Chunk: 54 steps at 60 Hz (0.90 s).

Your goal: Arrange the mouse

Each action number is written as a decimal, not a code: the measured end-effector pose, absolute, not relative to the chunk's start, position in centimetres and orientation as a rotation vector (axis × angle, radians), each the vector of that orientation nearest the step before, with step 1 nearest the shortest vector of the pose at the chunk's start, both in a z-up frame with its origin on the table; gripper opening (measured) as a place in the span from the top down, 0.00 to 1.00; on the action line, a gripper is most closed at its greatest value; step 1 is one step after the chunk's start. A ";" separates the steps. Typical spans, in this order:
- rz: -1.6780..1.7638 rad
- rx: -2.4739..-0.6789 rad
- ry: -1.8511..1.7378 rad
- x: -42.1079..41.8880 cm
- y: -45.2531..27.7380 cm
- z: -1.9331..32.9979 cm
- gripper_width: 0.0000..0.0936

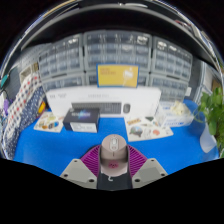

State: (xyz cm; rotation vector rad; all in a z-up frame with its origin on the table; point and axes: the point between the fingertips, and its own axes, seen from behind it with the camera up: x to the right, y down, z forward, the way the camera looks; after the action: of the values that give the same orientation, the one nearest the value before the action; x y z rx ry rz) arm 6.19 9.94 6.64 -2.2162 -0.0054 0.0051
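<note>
A small grey-white mouse [113,147] sits between my two fingers, pressed by the magenta pads [94,157] on both sides. My gripper [113,152] is shut on the mouse and holds it above the blue table surface [60,145]. The mouse's rear part is hidden between the fingers.
A white keyboard [105,107] lies on a white riser beyond the fingers. A dark box [84,116] and small trays [48,123] stand on the left, a tray of items [150,127] on the right. Drawer shelves [120,55] fill the back wall. A green plant [213,110] is at right.
</note>
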 end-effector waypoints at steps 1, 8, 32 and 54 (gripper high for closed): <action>0.005 -2.232 -0.006 6.1 9.8 5.7 0.63; 0.008 -2.304 -0.011 6.0 8.7 1.0 0.63; -0.003 -2.371 -0.004 6.1 7.8 -1.0 0.38; 0.039 -2.204 -0.062 -1.2 5.3 11.0 0.10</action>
State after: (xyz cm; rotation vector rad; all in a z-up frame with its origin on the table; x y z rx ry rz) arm -1.18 5.30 11.00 -2.2045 -0.0620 0.0392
